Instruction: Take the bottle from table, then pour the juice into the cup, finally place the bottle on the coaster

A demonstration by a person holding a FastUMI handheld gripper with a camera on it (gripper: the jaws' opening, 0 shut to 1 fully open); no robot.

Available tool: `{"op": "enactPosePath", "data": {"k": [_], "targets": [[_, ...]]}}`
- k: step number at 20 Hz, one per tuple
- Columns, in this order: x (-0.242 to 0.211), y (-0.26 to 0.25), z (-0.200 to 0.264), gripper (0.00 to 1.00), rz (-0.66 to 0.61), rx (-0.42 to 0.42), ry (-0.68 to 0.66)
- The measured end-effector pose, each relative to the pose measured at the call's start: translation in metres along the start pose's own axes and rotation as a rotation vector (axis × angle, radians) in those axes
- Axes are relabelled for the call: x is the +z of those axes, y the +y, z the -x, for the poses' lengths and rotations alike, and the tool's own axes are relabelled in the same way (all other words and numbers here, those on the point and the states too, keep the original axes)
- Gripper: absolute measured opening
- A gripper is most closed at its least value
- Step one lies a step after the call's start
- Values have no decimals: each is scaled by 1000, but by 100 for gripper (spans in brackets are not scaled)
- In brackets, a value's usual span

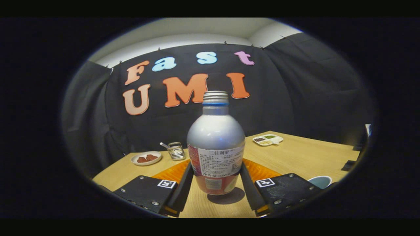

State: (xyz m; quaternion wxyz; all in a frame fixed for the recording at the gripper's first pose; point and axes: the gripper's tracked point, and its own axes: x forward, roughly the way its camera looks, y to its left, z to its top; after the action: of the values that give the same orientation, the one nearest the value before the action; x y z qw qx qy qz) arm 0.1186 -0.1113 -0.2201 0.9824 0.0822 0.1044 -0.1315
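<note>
Looking along the claw (216,188), I see its two fingers (183,186) pressed against either side of the bottle (216,144), which stands upright between them, its base just above its shadow on the counter (305,154). An orange coaster (259,170) lies behind the bottle. A pale cup (321,181) sits just right of the right finger.

The bottle (216,144) carries a white label with small printed lines too blurred to read, and each finger of the claw (216,185) bears a square black-and-white marker.
</note>
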Motion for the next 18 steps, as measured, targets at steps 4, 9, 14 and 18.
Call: {"op": "enactPosePath", "data": {"k": [4,9,14,18], "targets": [[-20,7,-12,73,110,4,50],[-53,12,-22,73,228,20,124],[-73,7,-22,74,226,15,152],[-87,8,-29,74,207,4,166]]}}
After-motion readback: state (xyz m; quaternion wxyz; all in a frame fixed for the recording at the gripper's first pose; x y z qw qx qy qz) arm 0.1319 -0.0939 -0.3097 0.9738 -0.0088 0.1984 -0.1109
